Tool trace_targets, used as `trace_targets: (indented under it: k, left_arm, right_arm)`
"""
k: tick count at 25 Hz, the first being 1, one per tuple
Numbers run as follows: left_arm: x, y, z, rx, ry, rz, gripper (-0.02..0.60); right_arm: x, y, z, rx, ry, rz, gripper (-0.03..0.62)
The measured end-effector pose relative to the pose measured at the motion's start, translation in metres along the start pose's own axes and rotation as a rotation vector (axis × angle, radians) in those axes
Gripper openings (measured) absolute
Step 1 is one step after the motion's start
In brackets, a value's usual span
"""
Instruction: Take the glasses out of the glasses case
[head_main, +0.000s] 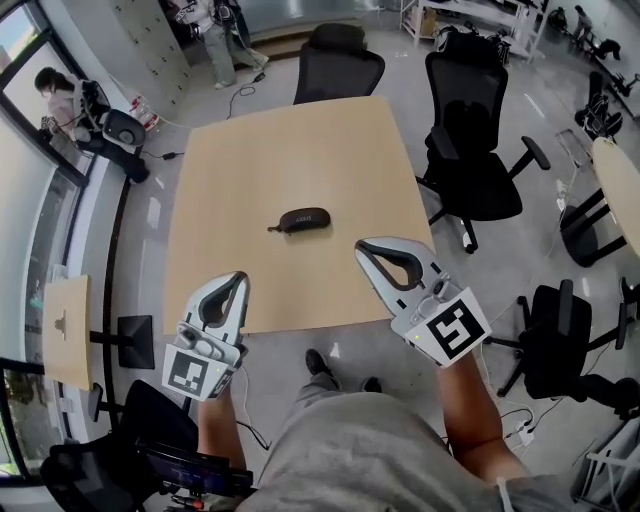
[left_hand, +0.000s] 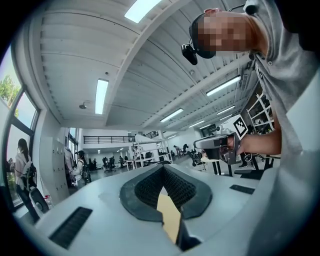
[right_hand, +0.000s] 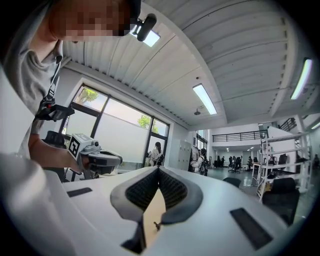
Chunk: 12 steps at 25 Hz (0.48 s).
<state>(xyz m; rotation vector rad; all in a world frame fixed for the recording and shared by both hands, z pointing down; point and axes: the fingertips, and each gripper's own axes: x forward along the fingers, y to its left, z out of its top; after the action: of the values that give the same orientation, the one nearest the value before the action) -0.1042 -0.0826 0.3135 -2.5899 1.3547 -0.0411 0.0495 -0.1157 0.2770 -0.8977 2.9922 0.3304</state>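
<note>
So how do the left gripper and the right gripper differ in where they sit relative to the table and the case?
The right gripper reaches further over the table than the left gripper, whose tips only just cross the near edge. The right gripper's tips are nearer the glasses case than the left gripper's. Shared: both are shut, empty, angled inward, and clear of the case.

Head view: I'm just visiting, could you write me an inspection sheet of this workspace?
Surface: wooden table.
Job's things: dark case, closed, lying mid-table.
Clutter: nothing seen.
Grippers: left gripper and right gripper both shut, empty, over the table's near edge, short of the case.
Cables: cable on the floor beyond the table.
Surroundings: chairs around the table, people at far left.
</note>
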Motion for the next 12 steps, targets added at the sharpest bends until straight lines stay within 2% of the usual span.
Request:
trace_targets:
  k: [4,7,12]
  left_arm:
    - [0.015,0.039,-0.01,-0.024,-0.051,-0.04,0.006]
    - [0.022,0.059,-0.013,-0.023,-0.09,-0.073,0.005]
    - [0.018,0.102,-0.029,-0.052,-0.113,-0.098,0.005]
  right_arm:
    - [0.032,-0.005,-0.002,-0.023,0.026,-0.039,0.008]
    - [0.047,-0.008,-0.01,-0.046,0.089,-0.073,0.008]
    - [0.084,-0.007,-0.019,-0.056,0.15,-0.112,0.008]
